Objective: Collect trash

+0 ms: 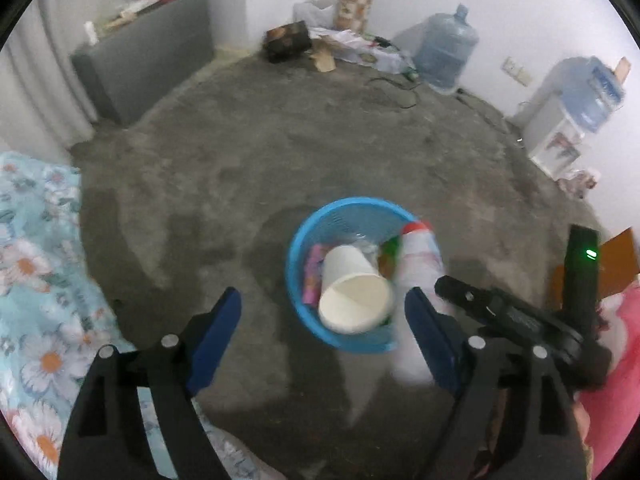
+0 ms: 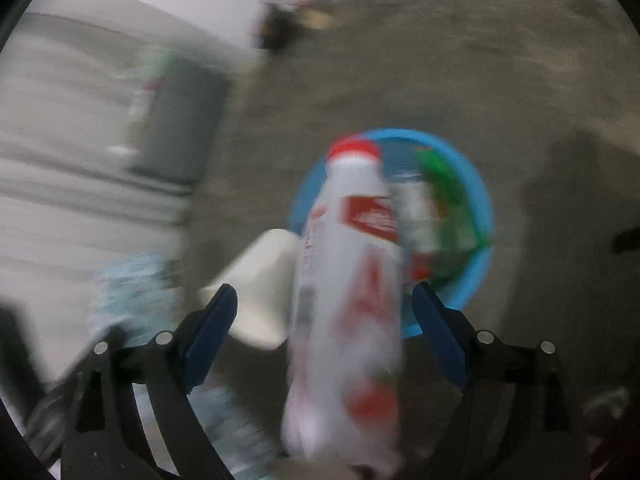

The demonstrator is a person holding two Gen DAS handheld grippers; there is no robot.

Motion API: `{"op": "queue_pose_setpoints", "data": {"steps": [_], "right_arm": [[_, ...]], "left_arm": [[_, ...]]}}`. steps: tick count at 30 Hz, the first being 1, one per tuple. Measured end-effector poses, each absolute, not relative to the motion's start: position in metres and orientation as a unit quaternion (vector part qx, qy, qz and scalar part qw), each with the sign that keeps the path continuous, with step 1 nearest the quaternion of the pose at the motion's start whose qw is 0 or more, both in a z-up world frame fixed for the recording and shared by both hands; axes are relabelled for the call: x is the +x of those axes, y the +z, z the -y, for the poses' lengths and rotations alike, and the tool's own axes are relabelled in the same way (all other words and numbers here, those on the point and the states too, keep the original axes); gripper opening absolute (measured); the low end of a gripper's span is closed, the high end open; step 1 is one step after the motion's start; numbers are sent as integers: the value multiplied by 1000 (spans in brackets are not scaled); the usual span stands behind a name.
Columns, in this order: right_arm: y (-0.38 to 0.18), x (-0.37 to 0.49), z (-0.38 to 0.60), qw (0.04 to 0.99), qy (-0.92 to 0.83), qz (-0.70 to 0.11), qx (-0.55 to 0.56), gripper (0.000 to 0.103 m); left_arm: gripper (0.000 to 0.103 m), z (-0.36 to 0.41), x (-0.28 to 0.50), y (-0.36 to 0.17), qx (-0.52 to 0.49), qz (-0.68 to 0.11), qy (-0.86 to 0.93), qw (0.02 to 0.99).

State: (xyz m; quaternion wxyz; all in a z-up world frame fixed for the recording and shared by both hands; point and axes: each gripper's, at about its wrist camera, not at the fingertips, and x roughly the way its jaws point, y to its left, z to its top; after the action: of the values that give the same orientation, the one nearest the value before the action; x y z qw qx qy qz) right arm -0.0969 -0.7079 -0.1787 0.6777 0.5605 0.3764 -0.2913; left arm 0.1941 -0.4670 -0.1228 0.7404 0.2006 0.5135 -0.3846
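Observation:
A blue mesh basket (image 1: pixel 352 202) stands on the concrete floor and holds a pink packet (image 1: pixel 314 276) and a green wrapper (image 1: pixel 390 248). A white paper cup (image 1: pixel 356 296) hangs over its near rim, mouth toward me, between the wide-apart fingers of my left gripper (image 1: pixel 323 294); neither pad touches it. A white bottle with a red cap (image 2: pixel 352 280) lies blurred between the spread fingers of my right gripper (image 2: pixel 324 287), with a gap on its left side. Beyond it are the basket (image 2: pixel 486 208) and the cup (image 2: pixel 264 280). The bottle (image 1: pixel 420 256) also shows in the left wrist view.
Floral bedding (image 1: pixel 36 280) borders the floor on the left, pink cloth (image 1: pixel 616 380) on the right. A grey cabinet (image 1: pixel 152 52) stands far left. By the far wall are a litter pile (image 1: pixel 348 44), a water jug (image 1: pixel 448 48) and a dispenser (image 1: pixel 560 136).

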Motion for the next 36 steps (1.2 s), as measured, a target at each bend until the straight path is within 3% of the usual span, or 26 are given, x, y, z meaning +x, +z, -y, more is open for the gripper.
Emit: {"op": "queue_pose_setpoints", "data": {"steps": [9, 18, 26, 36], "right_arm": [[-155, -122, 654, 727, -269, -375, 509, 82], [-46, -97, 587, 839, -206, -336, 375, 85], [36, -66, 470, 918, -92, -309, 231, 95], [84, -69, 347, 937, -28, -316, 143, 95]], "left_arm": [[85, 393, 157, -71, 219, -448, -443, 745], [92, 259, 135, 6, 97, -409, -422, 803], [98, 107, 100, 34, -31, -369, -258, 892], [98, 1, 48, 35, -84, -327, -68, 939]]}}
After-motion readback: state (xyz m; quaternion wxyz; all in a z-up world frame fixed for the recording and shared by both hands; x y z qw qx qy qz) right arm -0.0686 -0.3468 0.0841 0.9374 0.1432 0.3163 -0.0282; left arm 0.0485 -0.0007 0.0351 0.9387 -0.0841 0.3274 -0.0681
